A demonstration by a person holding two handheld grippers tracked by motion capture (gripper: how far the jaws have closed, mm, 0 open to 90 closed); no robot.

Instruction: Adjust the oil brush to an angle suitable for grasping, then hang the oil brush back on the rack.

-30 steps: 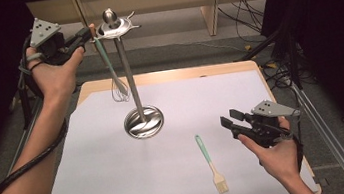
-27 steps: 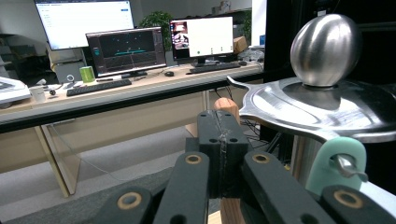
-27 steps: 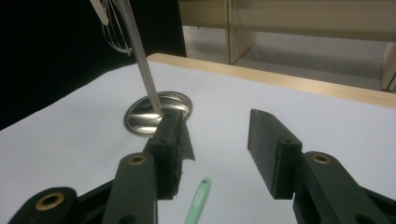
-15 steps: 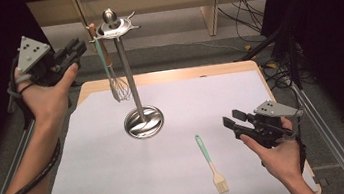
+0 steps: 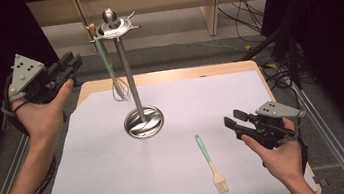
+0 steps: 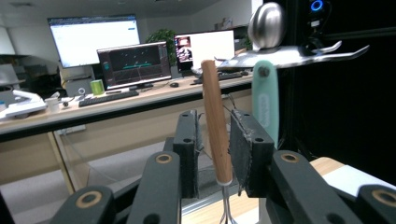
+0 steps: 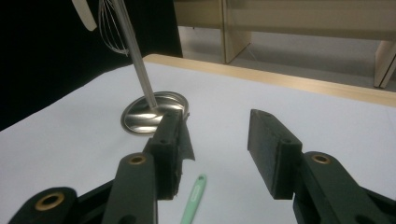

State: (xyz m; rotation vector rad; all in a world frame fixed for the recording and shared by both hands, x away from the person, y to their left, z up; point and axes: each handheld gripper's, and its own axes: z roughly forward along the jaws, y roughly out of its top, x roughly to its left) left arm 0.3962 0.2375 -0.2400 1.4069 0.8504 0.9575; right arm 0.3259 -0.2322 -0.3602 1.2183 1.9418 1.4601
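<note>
The left gripper [image 5: 69, 65], jaws just opened and apart, is being held at the hanging whisk's [image 5: 116, 81] nine o'clock; the right gripper [image 5: 231, 122] is being held open.

The left gripper [image 5: 67, 65] is hovering off the table's left far corner, gripped in the person's left hand [image 5: 43, 114] with the forearm stretching up from the lower left, and its jaws have just been opening, now standing apart with the pads clear of the wooden handle [image 6: 215, 121] seen between them. The right gripper [image 5: 233, 121] is sitting low near the right edge in the right hand [image 5: 281, 155], jaws pointing left and gaping wide with nothing between them.
</note>
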